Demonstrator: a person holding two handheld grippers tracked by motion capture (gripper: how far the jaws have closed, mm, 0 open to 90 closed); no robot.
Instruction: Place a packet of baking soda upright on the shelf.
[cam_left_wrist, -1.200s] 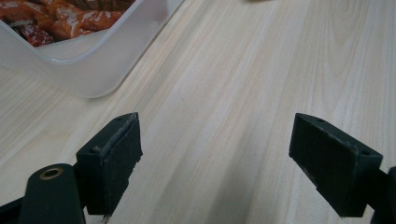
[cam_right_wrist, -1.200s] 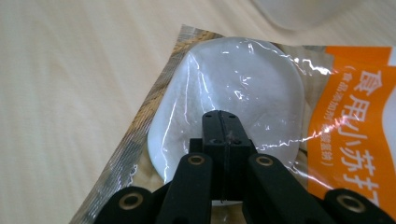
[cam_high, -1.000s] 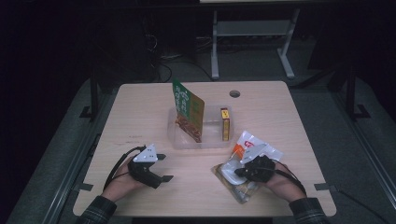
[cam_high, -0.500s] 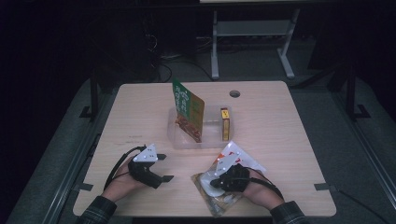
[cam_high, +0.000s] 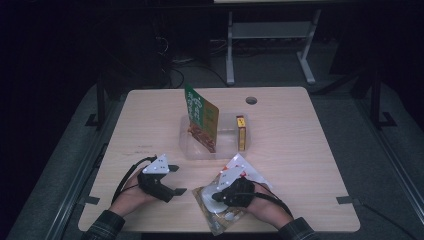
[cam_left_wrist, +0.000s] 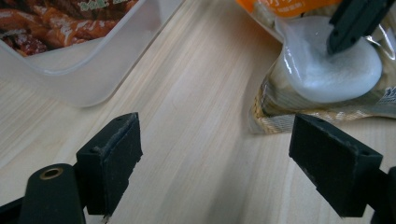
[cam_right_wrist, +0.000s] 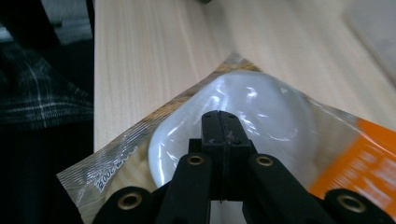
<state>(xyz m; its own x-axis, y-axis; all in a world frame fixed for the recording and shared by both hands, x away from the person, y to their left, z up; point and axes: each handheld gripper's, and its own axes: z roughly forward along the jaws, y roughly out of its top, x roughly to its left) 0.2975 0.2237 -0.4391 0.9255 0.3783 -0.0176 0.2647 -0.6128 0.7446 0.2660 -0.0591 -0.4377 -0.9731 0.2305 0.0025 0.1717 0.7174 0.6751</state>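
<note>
High view: a person's two forearms come in over the near edge of the desk (cam_high: 300, 150), one hand-held gripper in each hand.
Left hand-held gripper (cam_high: 172, 181): near the desk's near left corner, jaws wide apart with nothing between them; in the left gripper view the two black pads (cam_left_wrist: 112, 163) stand far apart over bare wood.
Right hand-held gripper (cam_high: 216, 196): at the middle of the near edge, lying on top of the pouch; in the right gripper view its jaws are pressed flat together, tips meeting (cam_right_wrist: 219, 128). They rest on the film over the white round piece; whether they pinch the film I cannot tell.
Pouch (cam_high: 220, 220): a clear plastic packet with an orange printed part, flat on the desk at the near edge, one corner reaching just past that edge. In the left gripper view (cam_left_wrist: 322, 70) it lies just beyond that gripper's right jaw, apart from it.
White round piece (cam_right_wrist: 261, 116): sealed inside the pouch, under the right gripper's tips.
Tray (cam_high: 186, 145): clear plastic, at the middle of the desk, between the grippers and the far edge.
Green packet (cam_high: 200, 112): stands tilted in the tray's left part, its top leaning toward the far left.
Yellow box (cam_high: 241, 132): narrow, in the tray's right part, long side running near to far.
Hole (cam_high: 251, 100): round, in the desk near the far edge, right of centre.
</note>
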